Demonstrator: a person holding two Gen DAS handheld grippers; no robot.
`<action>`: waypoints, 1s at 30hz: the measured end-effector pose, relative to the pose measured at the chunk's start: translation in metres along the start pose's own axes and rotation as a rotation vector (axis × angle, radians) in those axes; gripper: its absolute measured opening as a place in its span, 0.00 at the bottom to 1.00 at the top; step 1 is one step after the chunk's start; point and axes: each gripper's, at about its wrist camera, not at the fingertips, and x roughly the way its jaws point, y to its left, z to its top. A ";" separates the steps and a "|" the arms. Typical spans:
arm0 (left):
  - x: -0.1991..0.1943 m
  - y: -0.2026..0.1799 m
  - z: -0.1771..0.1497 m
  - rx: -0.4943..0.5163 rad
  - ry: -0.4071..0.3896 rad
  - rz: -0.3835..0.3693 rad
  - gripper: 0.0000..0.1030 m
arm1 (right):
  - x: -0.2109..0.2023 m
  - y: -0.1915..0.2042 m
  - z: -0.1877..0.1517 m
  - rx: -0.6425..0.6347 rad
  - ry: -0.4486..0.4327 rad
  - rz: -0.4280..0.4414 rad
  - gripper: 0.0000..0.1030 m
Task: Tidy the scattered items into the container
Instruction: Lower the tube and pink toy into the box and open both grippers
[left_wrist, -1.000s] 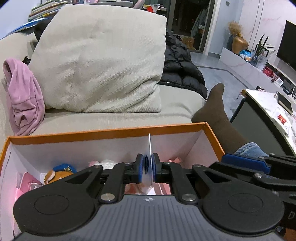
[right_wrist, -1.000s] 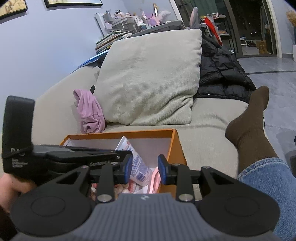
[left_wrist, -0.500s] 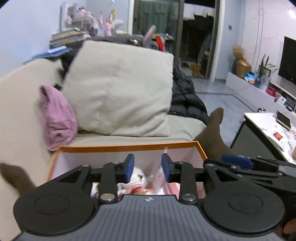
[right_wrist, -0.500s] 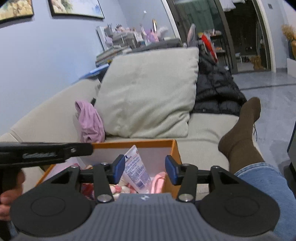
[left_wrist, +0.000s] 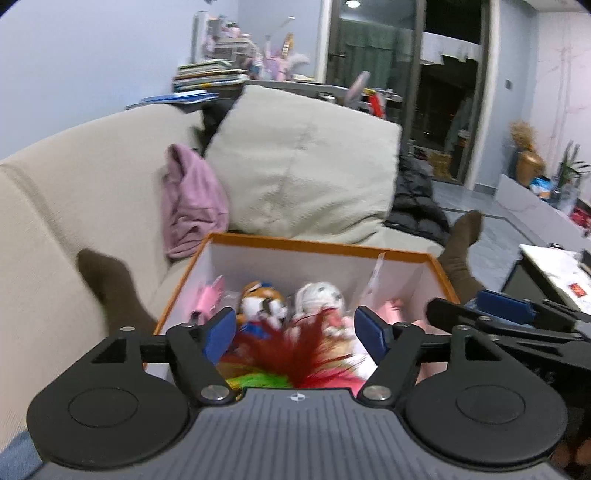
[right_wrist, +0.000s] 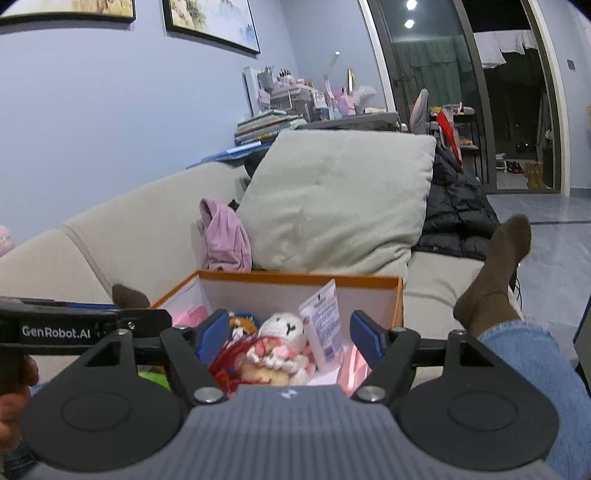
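An orange-rimmed box (right_wrist: 303, 277) is sitting on a beige sofa (right_wrist: 122, 236) between a person's outstretched legs in brown socks (right_wrist: 495, 273), with a large beige cushion (right_wrist: 332, 199), a crumpled pink garment (right_wrist: 223, 236) and a black puffer jacket (right_wrist: 458, 218) lying behind it. Stacked books (right_wrist: 266, 127) and desk clutter are crowding a shelf against the blue wall, under framed pictures (right_wrist: 212, 22); dark glass doors are standing to the right, and a white tabletop (left_wrist: 554, 269) is showing at the edge of the left view. Inside the box are lying a white knitted doll (right_wrist: 282, 332), an orange-and-white plush (left_wrist: 258, 301), a white tube (right_wrist: 323, 325), red and green feathers (left_wrist: 295, 354) and pink items too blurred to name. The left tongs (left_wrist: 295, 330) are hovering wide open above the box, their jaws having just been opening, gripping nothing. The right tongs (right_wrist: 288, 332) are likewise spread and empty, jaws having just been opening. The near wall of the box is hiding behind both tools, and motion blur is softening the left view.
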 end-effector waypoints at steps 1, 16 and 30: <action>0.001 0.001 -0.004 0.000 -0.005 0.016 0.83 | 0.000 0.001 -0.003 0.001 0.008 -0.002 0.72; 0.027 0.015 -0.036 0.001 0.020 0.094 0.83 | 0.029 0.020 -0.028 -0.054 0.105 -0.006 0.74; 0.043 0.005 -0.048 0.093 0.027 0.187 0.83 | 0.048 0.025 -0.041 -0.121 0.149 -0.073 0.76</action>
